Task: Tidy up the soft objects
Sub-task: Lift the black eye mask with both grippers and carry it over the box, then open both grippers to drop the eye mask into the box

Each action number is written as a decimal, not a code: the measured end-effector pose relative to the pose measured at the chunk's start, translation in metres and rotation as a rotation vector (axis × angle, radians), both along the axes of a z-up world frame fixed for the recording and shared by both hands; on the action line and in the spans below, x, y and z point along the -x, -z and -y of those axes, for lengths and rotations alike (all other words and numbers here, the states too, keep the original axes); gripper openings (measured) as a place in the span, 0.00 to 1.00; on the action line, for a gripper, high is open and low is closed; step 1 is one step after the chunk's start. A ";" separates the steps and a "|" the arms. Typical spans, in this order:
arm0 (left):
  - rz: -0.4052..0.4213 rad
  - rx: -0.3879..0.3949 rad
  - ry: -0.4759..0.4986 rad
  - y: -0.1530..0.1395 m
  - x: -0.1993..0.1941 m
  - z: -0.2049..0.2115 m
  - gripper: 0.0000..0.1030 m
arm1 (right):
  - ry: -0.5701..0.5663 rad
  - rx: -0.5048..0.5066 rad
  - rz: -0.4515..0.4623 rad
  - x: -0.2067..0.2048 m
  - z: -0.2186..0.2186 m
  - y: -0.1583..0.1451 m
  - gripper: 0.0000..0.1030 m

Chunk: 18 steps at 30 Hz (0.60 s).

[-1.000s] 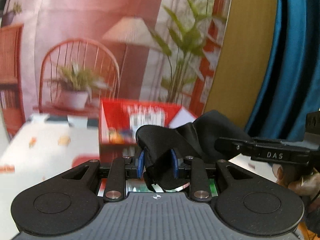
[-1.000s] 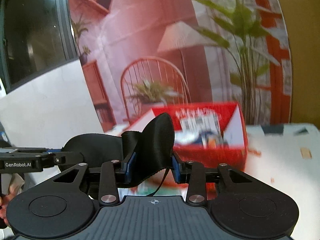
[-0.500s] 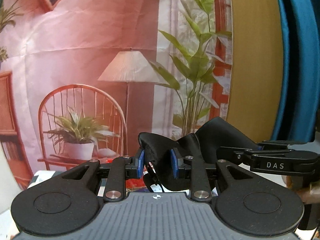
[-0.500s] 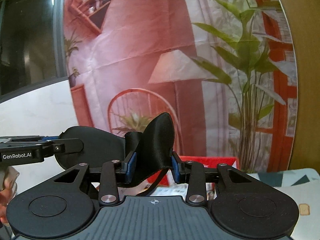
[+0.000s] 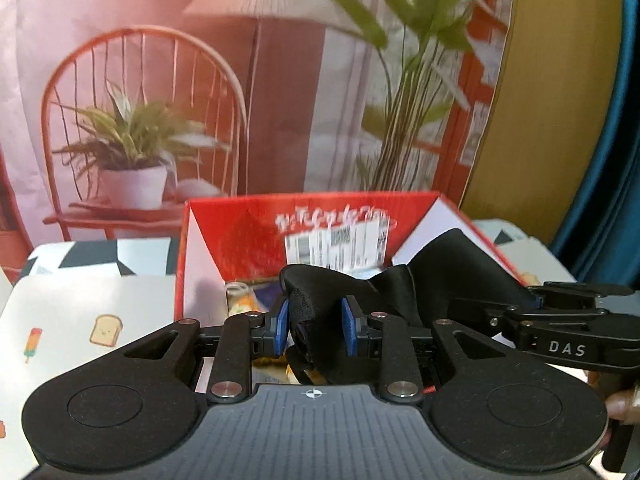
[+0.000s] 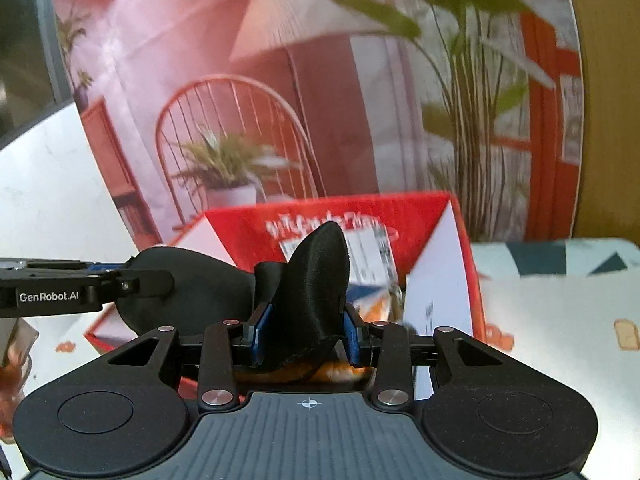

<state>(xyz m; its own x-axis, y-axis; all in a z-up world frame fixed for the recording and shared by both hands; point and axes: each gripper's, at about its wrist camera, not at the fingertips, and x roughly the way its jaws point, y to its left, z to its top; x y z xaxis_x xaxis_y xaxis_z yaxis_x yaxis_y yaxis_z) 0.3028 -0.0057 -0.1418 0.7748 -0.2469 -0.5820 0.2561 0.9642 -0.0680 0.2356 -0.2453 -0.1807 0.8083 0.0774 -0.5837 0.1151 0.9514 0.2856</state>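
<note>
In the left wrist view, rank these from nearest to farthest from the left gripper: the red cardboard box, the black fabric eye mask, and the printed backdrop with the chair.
1. Black fabric eye mask: clamped between the left gripper fingers.
2. Red cardboard box: open, just beyond, centre.
3. Printed backdrop with the chair: behind the box, farthest.

red box (image 5: pixel 312 236) back in both views, nearer, below black cloth (image 5: pixel 360 292)

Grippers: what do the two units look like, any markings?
Both match: black linkage fingers with silver pivot screws, blue pads, two round discs on a ribbed grey base with a small crosshair mark. In the left wrist view the left gripper is nearest, and the right gripper beside it reads "DAS" in white. In the right wrist view the left gripper's side reads "GenRobot.AI".
</note>
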 end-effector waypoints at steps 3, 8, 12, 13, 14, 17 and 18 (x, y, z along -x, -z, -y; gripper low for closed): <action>-0.019 -0.017 0.005 0.006 -0.003 -0.001 0.30 | -0.002 0.004 -0.022 0.000 0.001 0.005 0.35; -0.020 -0.035 -0.004 0.005 -0.002 -0.008 0.46 | 0.005 0.049 -0.027 0.008 -0.003 0.004 0.45; -0.003 -0.040 -0.022 -0.001 -0.001 -0.012 0.58 | 0.016 0.138 -0.019 0.018 -0.007 0.001 0.56; 0.000 -0.039 -0.024 -0.001 0.001 -0.013 0.58 | 0.022 0.155 -0.016 0.019 -0.007 0.000 0.59; 0.001 -0.039 -0.025 -0.002 0.003 -0.014 0.58 | 0.026 0.165 -0.011 0.022 -0.008 -0.001 0.65; 0.007 -0.035 -0.026 -0.004 0.013 -0.016 0.58 | 0.038 0.185 0.014 0.031 -0.008 -0.005 0.68; 0.009 -0.031 -0.026 -0.004 0.017 -0.017 0.59 | 0.039 0.189 0.020 0.034 -0.008 -0.006 0.68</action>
<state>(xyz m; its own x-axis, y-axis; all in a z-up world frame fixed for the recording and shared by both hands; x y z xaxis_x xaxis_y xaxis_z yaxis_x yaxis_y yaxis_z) 0.2860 0.0109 -0.1379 0.7858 -0.2086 -0.5823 0.2316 0.9722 -0.0358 0.2015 -0.2376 -0.1744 0.8203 -0.0636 -0.5684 0.1491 0.9832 0.1052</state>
